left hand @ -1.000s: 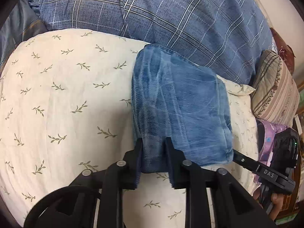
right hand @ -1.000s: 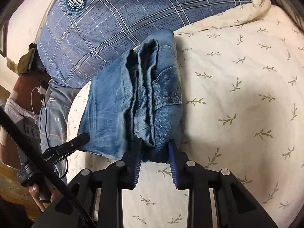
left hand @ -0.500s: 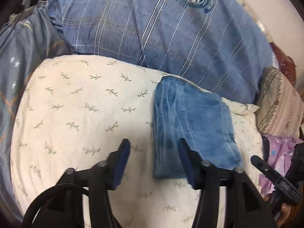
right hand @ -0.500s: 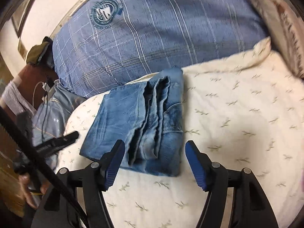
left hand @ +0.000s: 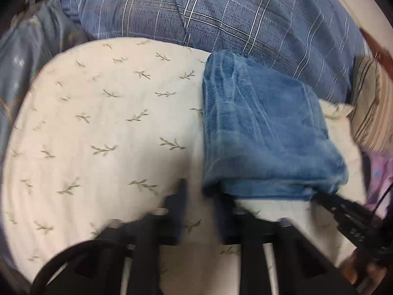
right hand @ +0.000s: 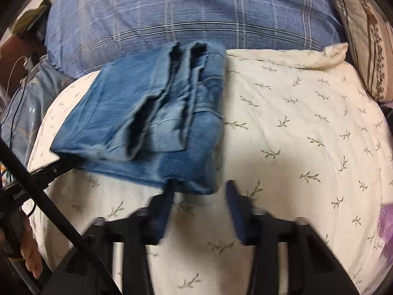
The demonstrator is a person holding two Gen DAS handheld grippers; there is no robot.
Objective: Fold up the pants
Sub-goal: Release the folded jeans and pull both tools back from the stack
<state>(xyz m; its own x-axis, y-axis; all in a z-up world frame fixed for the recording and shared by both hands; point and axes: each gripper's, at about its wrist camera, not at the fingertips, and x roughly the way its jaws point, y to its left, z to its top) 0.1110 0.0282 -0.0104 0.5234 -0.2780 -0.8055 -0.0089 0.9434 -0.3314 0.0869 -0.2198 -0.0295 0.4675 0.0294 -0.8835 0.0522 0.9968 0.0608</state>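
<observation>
Left wrist cam is showing the folded jeans [left hand: 265, 132] sitting on the cream leaf-print sheet [left hand: 103, 127], right of center, w/ the far end butting up against the big blue plaid pillow [left hand: 221, 17]. Long axis is running away from the cam, near short edge pointing back at the gripper, far end pointing at the pillow. Left gripper [left hand: 200, 196] is blurry but the jaws are standing apart w/ bare sheet showing btwn them, so it's holding nothing; the right finger is sitting just at the bundle's near-left corner, can't tell if it's actually touching.

Right wrist cam is looking at the same bundle [right hand: 152, 123] from the other side, left of center here. Stacked hems/layers are lying on top, folds running lengthwise toward the pillow [right hand: 196, 14]. Right gripper [right hand: 199, 189] is spread wide, gripping nothing; its left finger is just at the near edge of the denim, right finger over bare sheet [right hand: 307, 135]. Other gripper's tip is poking in at the bundle's left corner.

Striped beige pillow [right hand: 363, 36] is sitting off at the far right, and a purple cloth [left hand: 380, 172] beside the sheet.
</observation>
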